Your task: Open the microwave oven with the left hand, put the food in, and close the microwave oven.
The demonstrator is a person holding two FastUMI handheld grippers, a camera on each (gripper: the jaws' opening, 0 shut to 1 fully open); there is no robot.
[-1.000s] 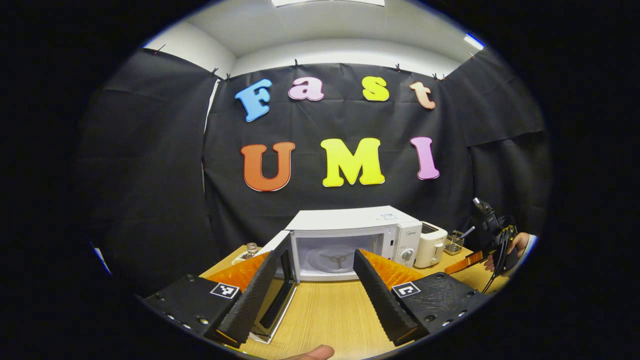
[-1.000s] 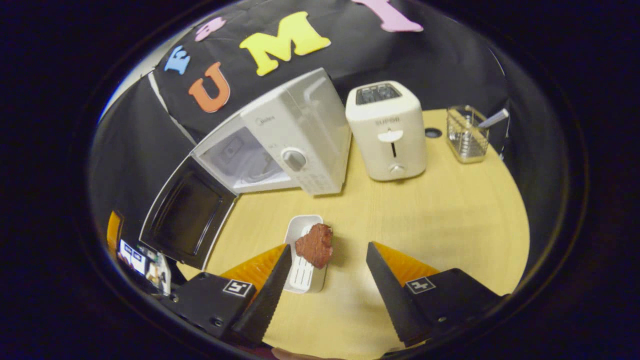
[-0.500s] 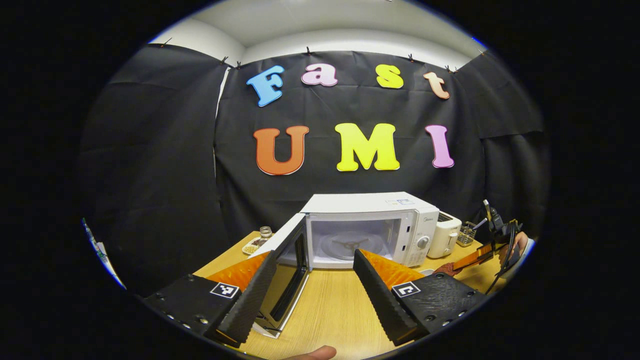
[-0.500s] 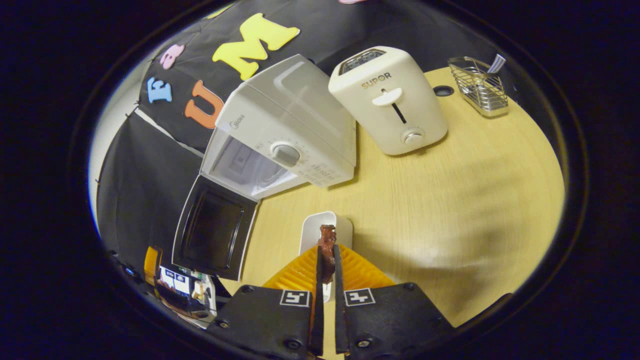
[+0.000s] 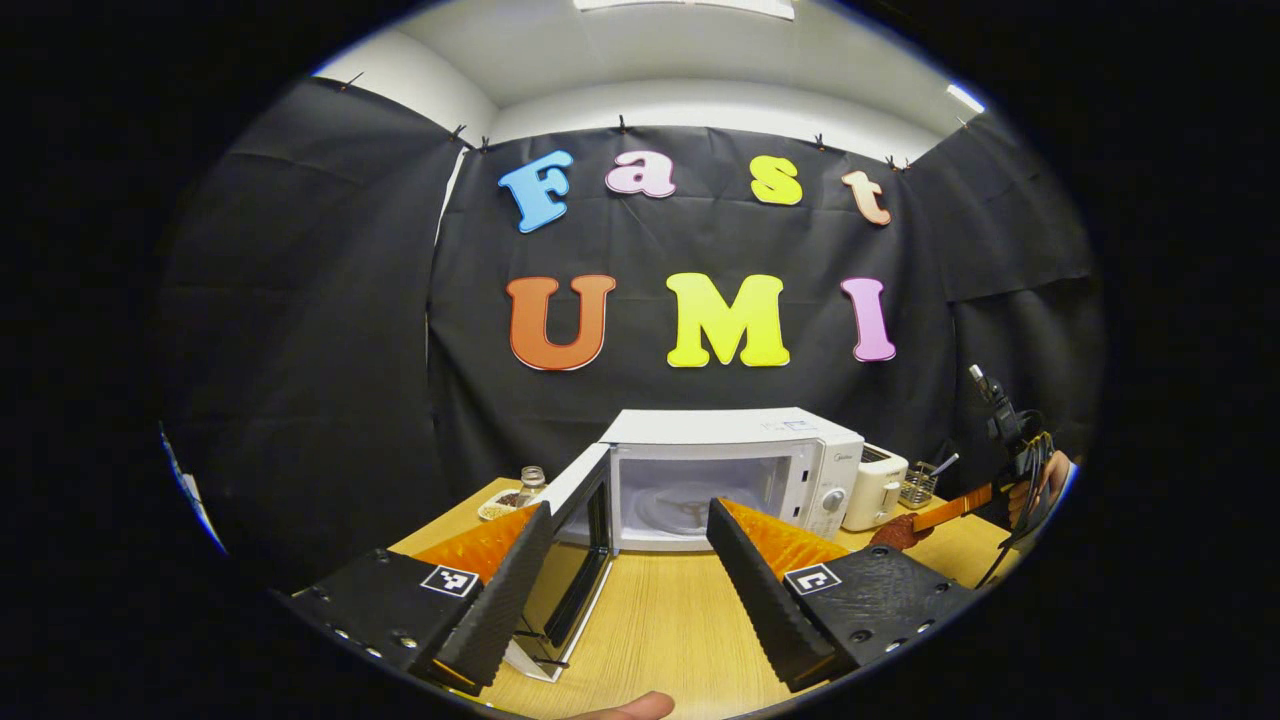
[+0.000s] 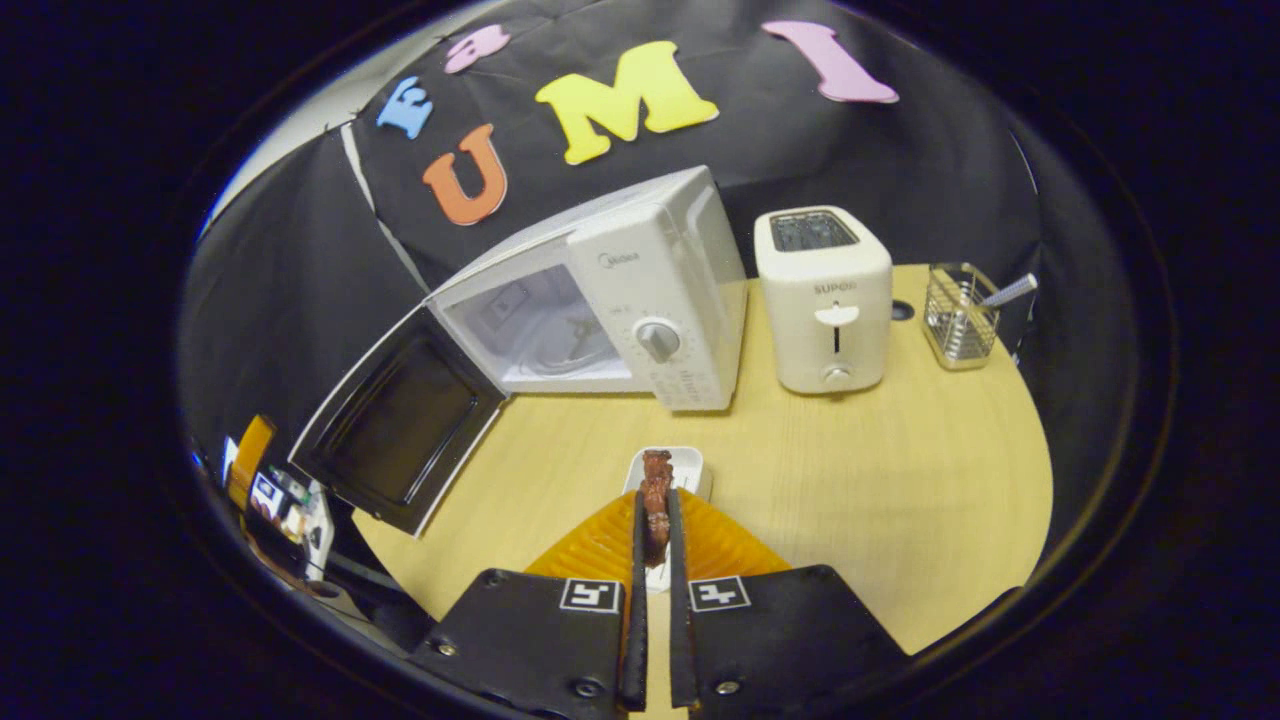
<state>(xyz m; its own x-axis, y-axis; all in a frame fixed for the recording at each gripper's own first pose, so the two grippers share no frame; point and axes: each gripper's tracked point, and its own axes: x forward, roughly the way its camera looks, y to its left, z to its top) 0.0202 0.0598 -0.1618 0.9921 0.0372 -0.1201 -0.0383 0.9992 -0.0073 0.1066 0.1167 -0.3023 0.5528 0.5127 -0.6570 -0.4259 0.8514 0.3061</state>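
In the right gripper view, the right gripper (image 6: pixel 655 520) pinches the meat slice (image 6: pixel 656 500) at lower centre, the open microwave cavity (image 6: pixel 540 335) lying up-left; the left gripper (image 5: pixel 630 560) hangs spread.

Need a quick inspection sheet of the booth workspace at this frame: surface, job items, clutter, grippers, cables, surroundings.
Surface: light wooden table, bare in front of the appliances.
Job's things: microwave oven with its door swung wide open, turntable visible inside; reddish-brown piece of food lifted above a small white tray.
Clutter: white toaster, wire basket holding a utensil, small jar and a dish to the left of the microwave.
Grippers: right gripper shut on the food; left gripper open, holding nothing, in front of the open door.
Cables: black cable hanging from the right gripper.
Surroundings: black cloth walls, white ceiling.
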